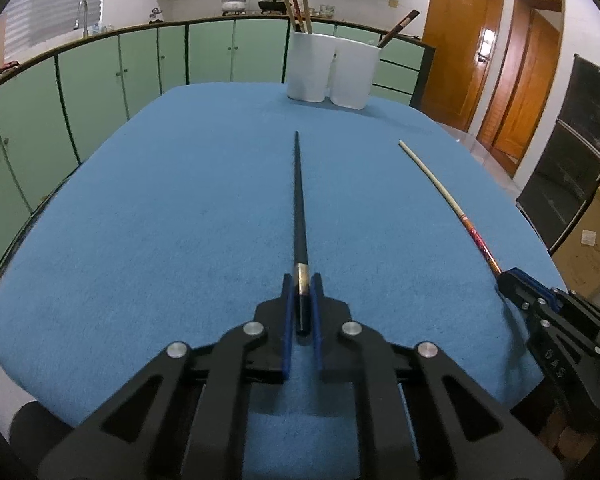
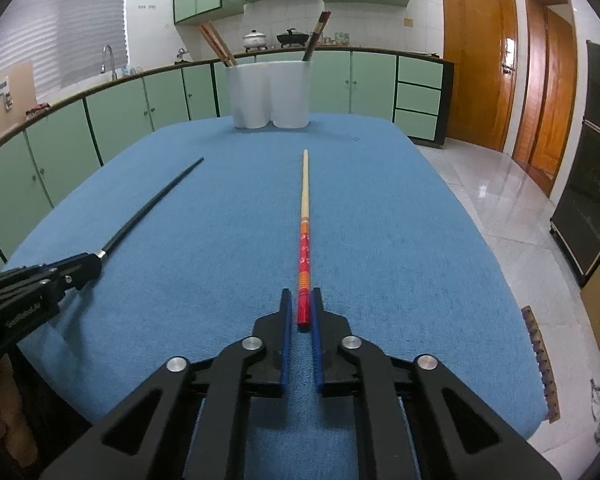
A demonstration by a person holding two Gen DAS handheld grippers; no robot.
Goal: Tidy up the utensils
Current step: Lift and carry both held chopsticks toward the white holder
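Note:
My left gripper [image 1: 302, 280] is shut on the thick end of a black chopstick [image 1: 299, 196] with a silver band; its tip points toward the far edge of the blue table [image 1: 160, 200]. My right gripper [image 2: 302, 294] is shut on the red end of a red and cream chopstick [image 2: 305, 216], also pointing away. Each gripper shows in the other's view: the right gripper [image 1: 504, 276] at the right, the left gripper [image 2: 94, 260] at the left. A white two-compartment holder [image 1: 332, 72] [image 2: 270, 94] stands at the far edge with several chopsticks in it.
Green kitchen cabinets [image 1: 140, 68] run behind the table, with pots on the counter. Wooden doors [image 2: 480, 56] and a tiled floor lie to the right. A dark oven [image 1: 572, 160] and a cardboard box stand at far right.

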